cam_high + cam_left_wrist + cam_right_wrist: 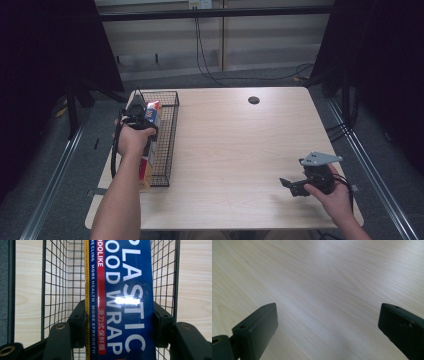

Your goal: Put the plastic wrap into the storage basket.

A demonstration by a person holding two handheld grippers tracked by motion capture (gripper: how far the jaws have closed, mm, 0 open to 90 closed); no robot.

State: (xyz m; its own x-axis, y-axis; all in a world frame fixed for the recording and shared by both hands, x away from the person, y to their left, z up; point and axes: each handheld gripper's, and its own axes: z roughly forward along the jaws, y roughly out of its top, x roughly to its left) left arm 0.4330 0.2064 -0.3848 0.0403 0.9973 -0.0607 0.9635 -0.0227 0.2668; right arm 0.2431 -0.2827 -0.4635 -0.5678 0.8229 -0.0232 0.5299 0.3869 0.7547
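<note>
Left gripper (120, 322) jaws clamp the blue plastic wrap box (122, 290) over the wire basket (167, 145) — right gripper (327, 322) jaws spread wide above the bare table (240, 150).

Table: we are seeing the table (240, 145) evenly lit from above.
Surroundings: dark curtains are swallowing light at both sides.
Glare: a white patch is shining on the box (126, 300).
Focus: the right gripper's jaws are looking slightly soft.

Light wood table (235, 150), round dark grommet hole (254, 100) near far edge. Black cables (210, 70) trailing over grey floor (250, 77) beyond. Dark curtains (45, 60) left and right.
</note>
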